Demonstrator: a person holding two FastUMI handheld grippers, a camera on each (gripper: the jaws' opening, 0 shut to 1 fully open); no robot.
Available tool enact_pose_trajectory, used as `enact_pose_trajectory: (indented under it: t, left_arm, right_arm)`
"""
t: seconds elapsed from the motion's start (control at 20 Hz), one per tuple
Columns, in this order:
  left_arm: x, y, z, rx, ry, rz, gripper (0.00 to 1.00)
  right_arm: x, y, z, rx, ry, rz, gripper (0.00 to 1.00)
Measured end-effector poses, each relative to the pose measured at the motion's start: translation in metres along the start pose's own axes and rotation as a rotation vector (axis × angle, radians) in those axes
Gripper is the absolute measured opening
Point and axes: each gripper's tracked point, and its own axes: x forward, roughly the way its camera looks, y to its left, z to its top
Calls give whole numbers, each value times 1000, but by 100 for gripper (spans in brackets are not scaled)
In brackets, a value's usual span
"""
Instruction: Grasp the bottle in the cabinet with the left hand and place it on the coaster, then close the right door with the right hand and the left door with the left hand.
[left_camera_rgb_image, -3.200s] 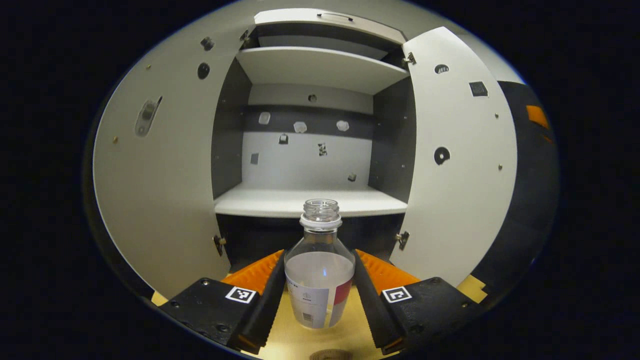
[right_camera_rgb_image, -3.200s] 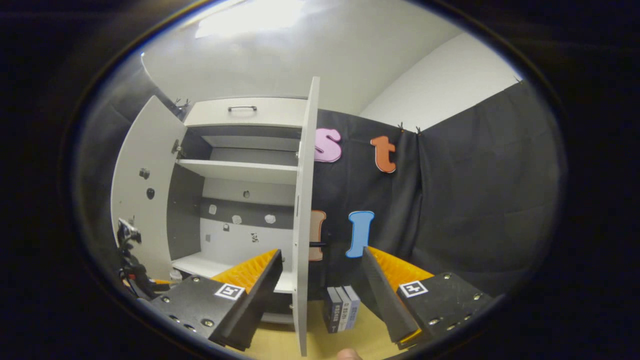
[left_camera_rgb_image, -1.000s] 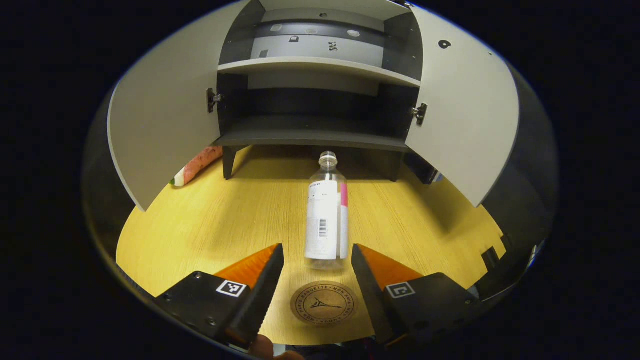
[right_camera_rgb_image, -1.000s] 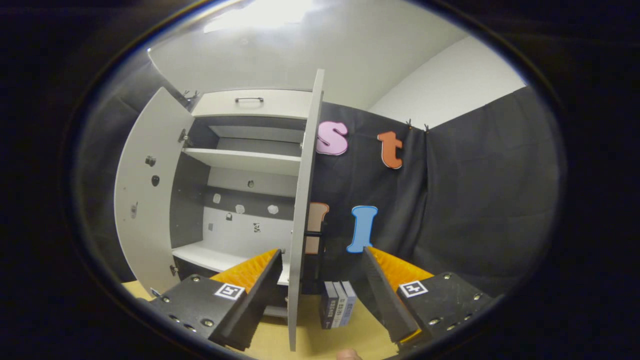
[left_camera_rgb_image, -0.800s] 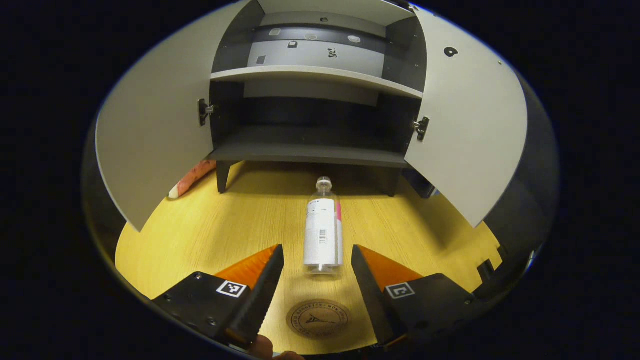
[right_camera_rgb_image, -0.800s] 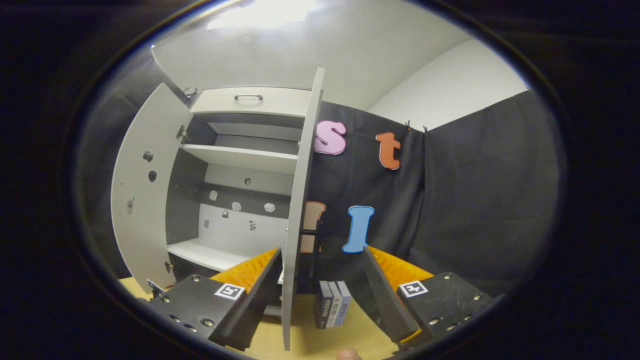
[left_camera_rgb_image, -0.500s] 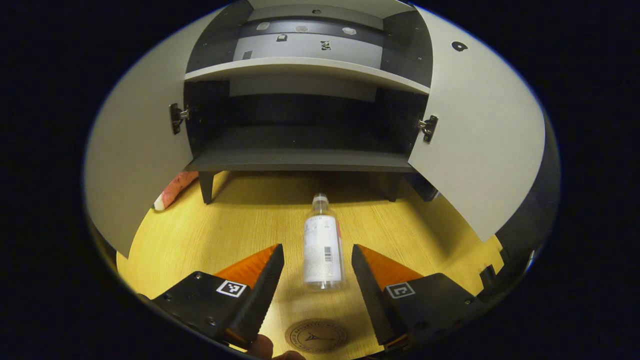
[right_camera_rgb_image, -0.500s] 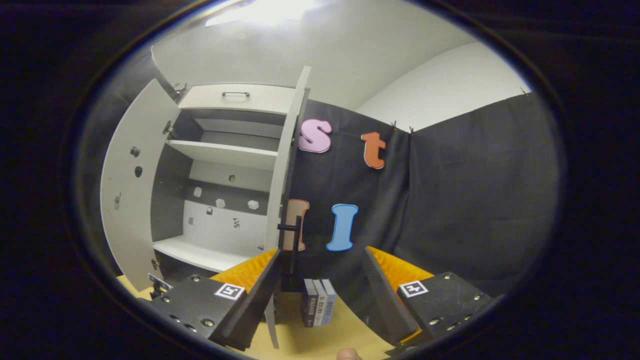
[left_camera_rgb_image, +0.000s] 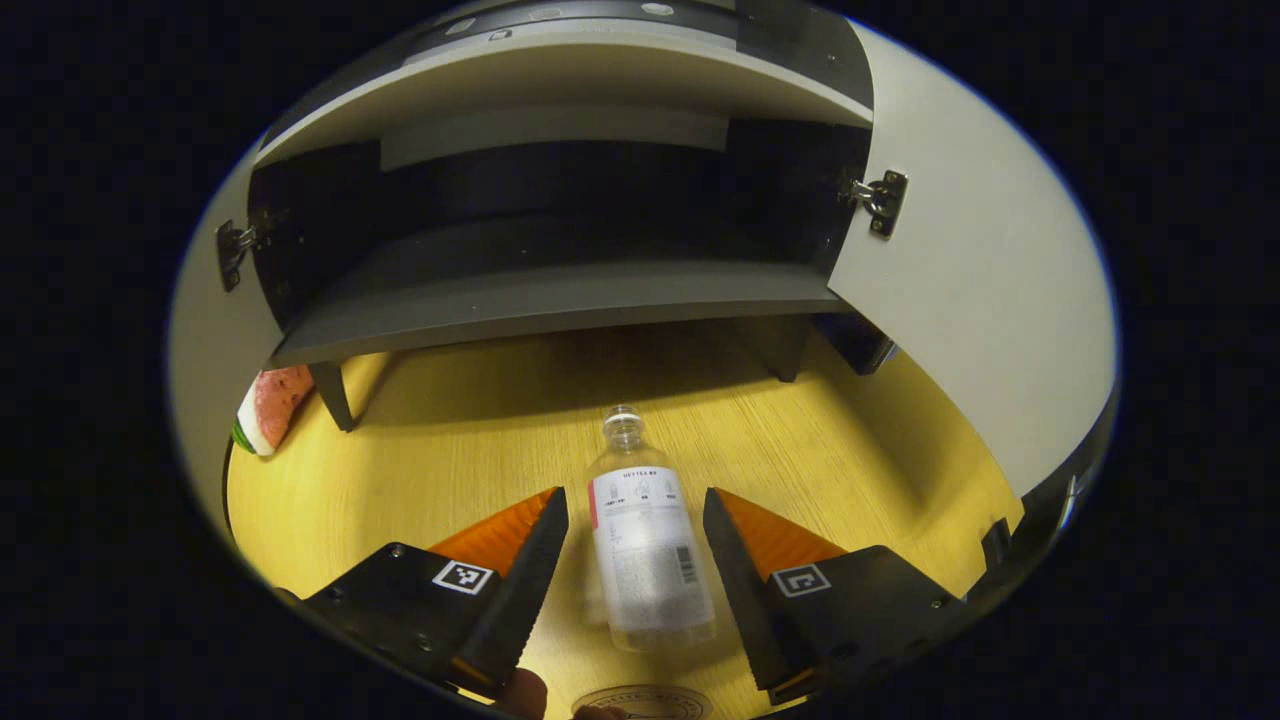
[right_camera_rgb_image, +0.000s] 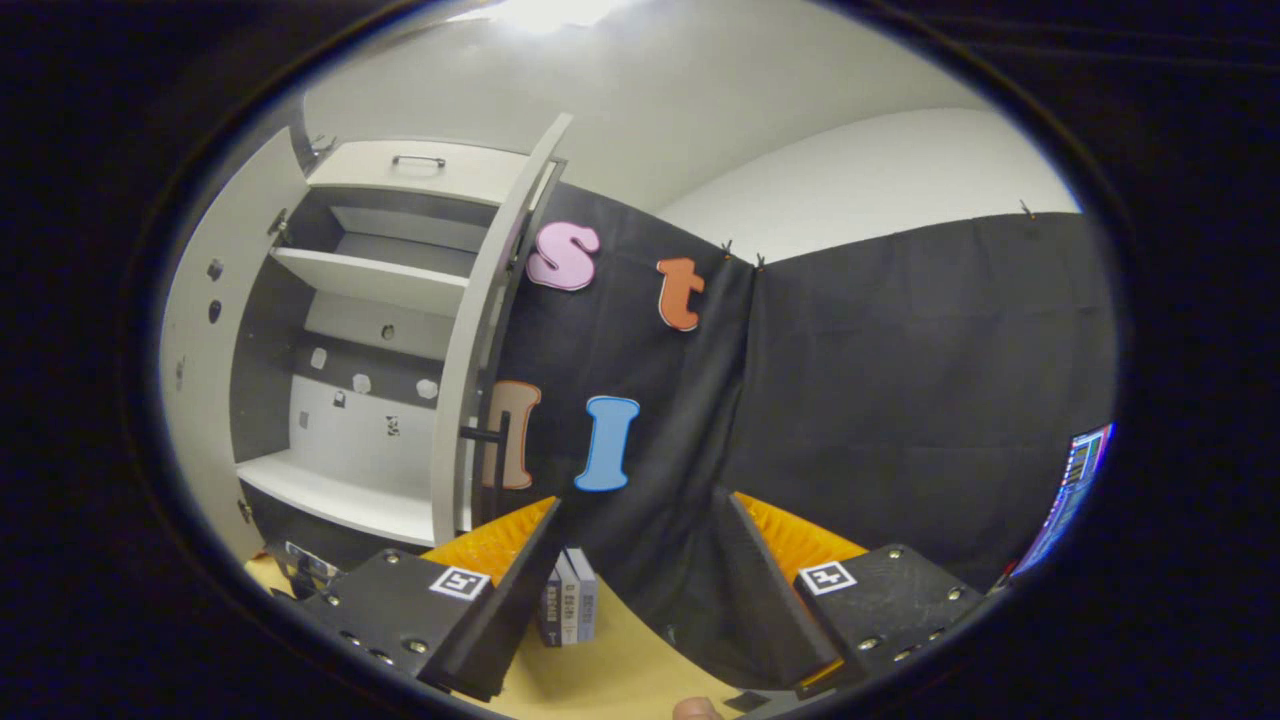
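A clear bottle (left_camera_rgb_image: 645, 540) with a white label and no cap stands on the yellow table, just beyond the round coaster (left_camera_rgb_image: 640, 703) at the bottom edge of the left gripper view. My left gripper (left_camera_rgb_image: 634, 492) is open, one finger on each side of the bottle, with gaps on both sides. The cabinet (left_camera_rgb_image: 550, 300) stands behind with its left door (left_camera_rgb_image: 195, 350) and right door (left_camera_rgb_image: 980, 300) swung open. In the right gripper view my right gripper (right_camera_rgb_image: 637, 500) is open and holds nothing. The right door (right_camera_rgb_image: 470, 350) is to its left, showing its dark handle (right_camera_rgb_image: 490, 435).
A watermelon-slice toy (left_camera_rgb_image: 265, 405) lies on the table by the cabinet's left leg. A few small books (right_camera_rgb_image: 565, 600) stand on the table beside the cabinet. A lit screen (right_camera_rgb_image: 1075, 480) shows at the far right. Black cloth walls close the booth.
My left gripper let go of the bottle, drew back, then came forward again so the bottle is between its open fingers. The right gripper swung to the right of the open door.
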Motion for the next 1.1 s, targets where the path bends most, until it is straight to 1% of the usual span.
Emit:
enact_pose_trajectory:
  t: [0.05,0.3,0.35,0.4,0.45,0.5,0.55,0.65,0.7,0.75,0.8,0.85,0.9,0.95,1.0,1.1]
  left_arm:
    - [5,0,-2,3,19,0,86]
    - [27,0,-14,24,86,-7,86]
    - [30,1,-17,27,100,-4,86]
    - [33,1,-19,27,111,0,86]
    - [37,1,-22,29,126,8,86]
    - [40,1,-26,31,144,19,86]
    - [44,3,-28,32,159,33,86]
    - [52,5,-31,32,182,63,86]
    - [54,5,-33,28,191,70,86]
    - [55,6,-35,23,200,73,86]
    - [55,9,-39,18,209,75,86]
    - [55,11,-42,6,220,81,86]
    - [54,12,-40,6,213,85,82]
    - [56,12,-40,1,214,88,82]
    - [54,13,-42,-3,219,96,78]
    - [51,15,-41,-26,211,98,77]
  right_arm:
    - [1,0,-1,-6,5,-10,94]
    - [9,3,-9,-40,24,-33,94]
    - [10,3,-10,-44,29,-34,96]
    - [11,3,-12,-48,32,-36,94]
    - [11,3,-12,-53,34,-39,94]
    - [13,3,-13,-58,35,-42,96]
    - [13,2,-13,-63,37,-45,94]
    - [14,1,-15,-69,41,-51,94]
    - [15,0,-15,-71,43,-54,94]
    - [16,-1,-15,-71,44,-57,96]
    - [16,-2,-17,-71,48,-59,94]
    - [16,-2,-18,-71,50,-60,96]
    - [16,-1,-18,-70,50,-59,96]
    - [16,-1,-17,-69,50,-56,96]
    - [16,0,-18,-69,50,-52,96]
    - [16,1,-17,-71,49,-38,96]
